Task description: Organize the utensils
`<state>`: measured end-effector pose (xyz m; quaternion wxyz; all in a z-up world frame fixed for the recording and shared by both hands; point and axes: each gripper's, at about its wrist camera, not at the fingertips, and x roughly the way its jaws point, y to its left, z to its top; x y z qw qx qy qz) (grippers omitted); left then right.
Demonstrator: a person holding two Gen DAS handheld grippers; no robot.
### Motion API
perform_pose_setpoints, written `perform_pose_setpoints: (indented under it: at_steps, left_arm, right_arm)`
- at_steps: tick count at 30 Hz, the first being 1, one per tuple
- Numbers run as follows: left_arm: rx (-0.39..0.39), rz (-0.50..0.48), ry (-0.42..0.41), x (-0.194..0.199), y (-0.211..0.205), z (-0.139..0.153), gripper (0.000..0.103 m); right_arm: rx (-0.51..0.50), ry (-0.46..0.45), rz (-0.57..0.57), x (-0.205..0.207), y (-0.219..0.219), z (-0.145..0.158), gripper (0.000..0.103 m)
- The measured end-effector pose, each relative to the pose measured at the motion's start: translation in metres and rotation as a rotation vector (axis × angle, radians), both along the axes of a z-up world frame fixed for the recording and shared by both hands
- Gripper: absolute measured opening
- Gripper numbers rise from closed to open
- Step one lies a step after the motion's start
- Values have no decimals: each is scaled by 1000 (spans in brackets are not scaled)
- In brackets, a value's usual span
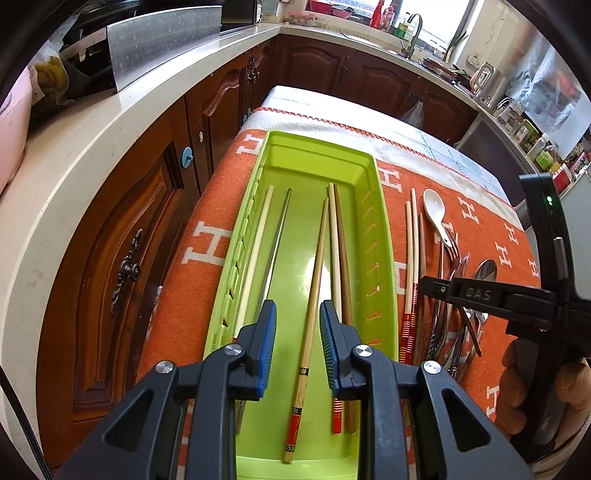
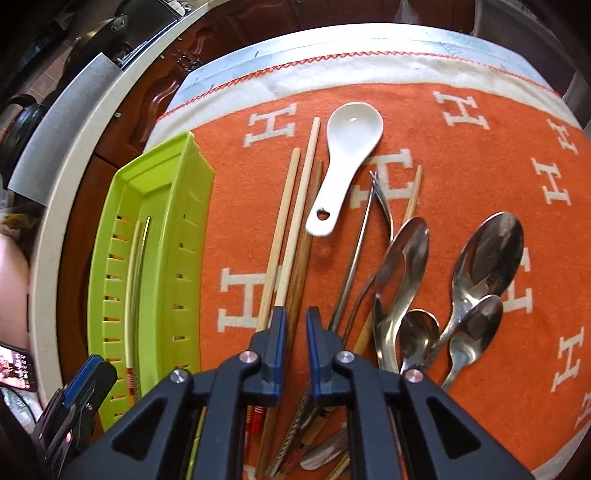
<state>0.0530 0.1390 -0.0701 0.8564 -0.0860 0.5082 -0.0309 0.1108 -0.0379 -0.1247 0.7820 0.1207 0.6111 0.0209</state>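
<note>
Right claw [image 2: 295,314] steeply down over chopsticks [image 2: 291,236]

An orange cloth [image 1: 207,266] patterned with white H letters and edged by a cream band with red zigzag stitching covers the table. Along the table's left edge runs a pale counter [image 1: 74,166] over dark wooden cabinet doors [image 1: 122,258] with ornate metal handles. A metal sheet [image 1: 162,40] leans on that counter. At the counter's far corner stands a curved tap [image 1: 415,31], with bottles near the window.
</note>
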Motion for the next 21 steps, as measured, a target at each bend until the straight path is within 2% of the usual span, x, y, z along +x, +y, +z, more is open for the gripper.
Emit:
perform_pose_setpoints:
  at_steps: [4, 6, 13, 21]
  left_arm:
    - [0, -5, 5, 0, -2, -1, 22]
    - [0, -5, 2, -2, -2, 1, 22]
    - [1, -12, -1, -3, -3, 3, 22]
    - [-4, 4, -12, -2, 4, 8, 22]
  right_arm:
    - [-106, -27, 22, 1, 18, -1, 13]
    - [-139, -37, 29, 0, 23, 0, 9]
    - [-30, -39, 5, -8, 2, 8, 6]
    - [125, -92, 18, -19, -16, 53, 6]
